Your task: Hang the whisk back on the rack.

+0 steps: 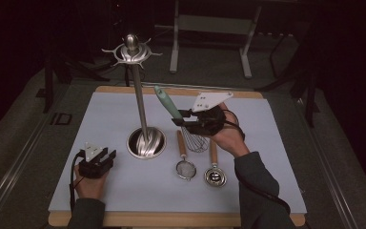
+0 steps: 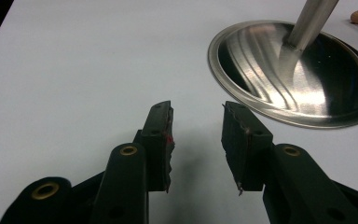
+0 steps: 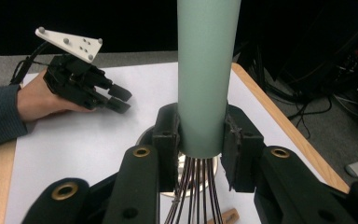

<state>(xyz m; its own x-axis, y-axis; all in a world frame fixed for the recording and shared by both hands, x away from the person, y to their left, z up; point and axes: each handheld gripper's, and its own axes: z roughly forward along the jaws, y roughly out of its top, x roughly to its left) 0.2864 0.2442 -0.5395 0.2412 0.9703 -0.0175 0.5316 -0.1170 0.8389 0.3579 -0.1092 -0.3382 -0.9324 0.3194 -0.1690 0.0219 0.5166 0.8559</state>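
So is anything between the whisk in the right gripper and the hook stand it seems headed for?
Nothing visible blocks it. The right gripper is shut on the whisk at its green handle, lifted clear of the strainer and spoon. Open space lies between it and the stand. The left gripper rests open beside the stand's base.

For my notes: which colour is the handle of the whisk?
Pale green. The whisk handle shows best in the right gripper view, clamped in the right gripper.
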